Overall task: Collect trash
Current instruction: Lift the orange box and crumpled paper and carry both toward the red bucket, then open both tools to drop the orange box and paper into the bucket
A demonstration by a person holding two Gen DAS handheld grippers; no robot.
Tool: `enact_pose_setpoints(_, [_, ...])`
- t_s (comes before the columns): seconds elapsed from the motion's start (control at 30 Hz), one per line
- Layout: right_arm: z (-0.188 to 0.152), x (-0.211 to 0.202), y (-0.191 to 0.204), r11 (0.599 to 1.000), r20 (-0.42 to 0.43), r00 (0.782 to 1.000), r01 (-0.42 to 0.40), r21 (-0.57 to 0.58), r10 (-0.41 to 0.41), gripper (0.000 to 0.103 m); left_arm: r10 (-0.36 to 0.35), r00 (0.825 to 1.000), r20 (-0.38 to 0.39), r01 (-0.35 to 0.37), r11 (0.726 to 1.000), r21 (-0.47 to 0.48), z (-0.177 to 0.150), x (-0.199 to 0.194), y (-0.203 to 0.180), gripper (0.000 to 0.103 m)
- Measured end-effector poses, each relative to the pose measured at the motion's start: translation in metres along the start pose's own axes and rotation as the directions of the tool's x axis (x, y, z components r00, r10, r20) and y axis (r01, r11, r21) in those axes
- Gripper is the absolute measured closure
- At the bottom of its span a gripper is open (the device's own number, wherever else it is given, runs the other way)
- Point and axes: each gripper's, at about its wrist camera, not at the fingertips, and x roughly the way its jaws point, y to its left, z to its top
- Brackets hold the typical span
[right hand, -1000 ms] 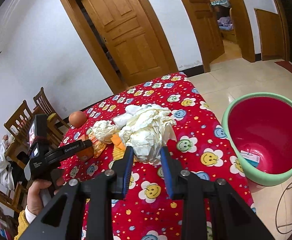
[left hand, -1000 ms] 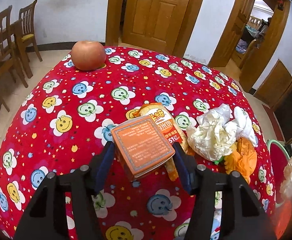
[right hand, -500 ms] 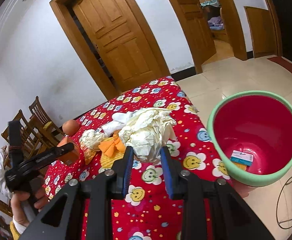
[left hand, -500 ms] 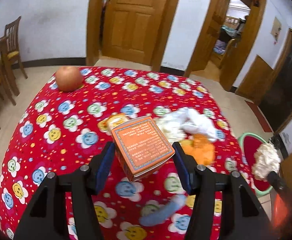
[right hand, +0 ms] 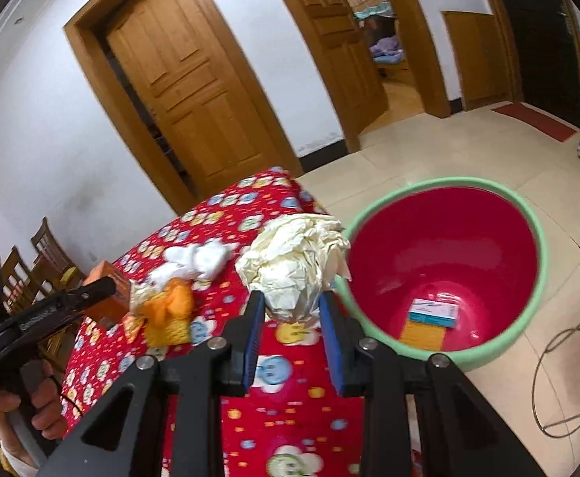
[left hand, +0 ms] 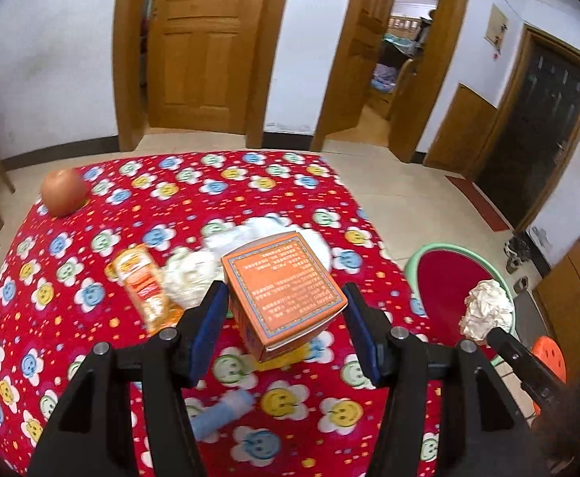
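Left gripper (left hand: 284,328): blue-padded fingers clamped on a square orange cardboard box (left hand: 284,292) with printed text, held tilted above the near middle of the red smiley-flower tablecloth (left hand: 91,302).
Right gripper (right hand: 292,318): fingers pinched on a crumpled cream paper wad (right hand: 296,266), held over the table's right edge, just beside the rim of the green-rimmed red plastic bin (right hand: 443,274) standing on the tiled floor to the right.
Bin contents: small white-and-blue carton (right hand: 433,312), yellow flat item beneath it.
Table contents: white tissue clump (left hand: 190,276), orange snack wrapper (left hand: 143,286) to its left, orange crumpled wrap (right hand: 169,304), pale blue tube (left hand: 220,417) at near edge, blurred; apple (left hand: 63,196) at far left corner.
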Motion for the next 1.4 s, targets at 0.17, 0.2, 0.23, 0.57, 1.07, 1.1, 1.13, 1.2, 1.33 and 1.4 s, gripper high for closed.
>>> enact_pose_setpoints(0.17, [0.0,0.001,-0.028,0.998,0.002,0.999,0.05,0.046,-0.05,0.072,-0.023,1.0,-0.005,0.023,0.999,0.048,0.004,0.005,-0.026,0.044])
enact_pose_setpoints(0.2, [0.001,0.002,-0.034,0.997,0.002,0.998,0.061,0.057,-0.061,0.072,-0.03,1.0,-0.007,0.03,0.998,0.057,0.005,0.007,-0.032,0.044])
enact_pose_setpoints(0.23, [0.001,0.003,-0.038,0.995,0.0,0.997,0.071,0.064,-0.071,0.072,-0.036,0.999,-0.01,0.036,0.997,0.065,0.006,0.009,-0.037,0.044])
enact_pose_setpoints(0.57, [0.003,0.015,-0.072,0.979,-0.019,0.985,0.175,0.106,-0.174,0.069,-0.091,0.995,-0.046,0.097,0.986,0.136,0.009,0.032,-0.082,0.044])
enact_pose_setpoints(1.07, [0.004,-0.006,-0.106,0.964,0.027,0.975,0.214,0.159,-0.221,0.051,-0.192,0.971,-0.144,0.221,0.948,0.229,-0.005,0.071,-0.146,0.044])
enact_pose_setpoints(1.1, [0.005,-0.009,-0.108,0.962,0.032,0.974,0.219,0.162,-0.226,0.05,-0.198,0.968,-0.153,0.23,0.944,0.237,-0.006,0.075,-0.151,0.044])
enact_pose_setpoints(1.13, [0.005,-0.01,-0.11,0.961,0.034,0.972,0.223,0.165,-0.231,0.049,-0.201,0.966,-0.162,0.237,0.941,0.242,-0.008,0.078,-0.155,0.044])
enact_pose_setpoints(1.2, [0.005,-0.014,-0.114,0.956,0.039,0.968,0.238,0.169,-0.248,0.047,-0.205,0.961,-0.185,0.249,0.935,0.254,-0.012,0.088,-0.165,0.044])
enact_pose_setpoints(1.33, [0.004,-0.014,-0.121,0.948,0.03,0.961,0.264,0.18,-0.274,0.045,-0.208,0.954,-0.216,0.264,0.924,0.276,-0.018,0.103,-0.181,0.044])
enact_pose_setpoints(1.4, [0.004,-0.015,-0.126,0.943,0.025,0.959,0.274,0.188,-0.283,0.044,-0.202,0.952,-0.229,0.264,0.92,0.289,-0.02,0.111,-0.188,0.044])
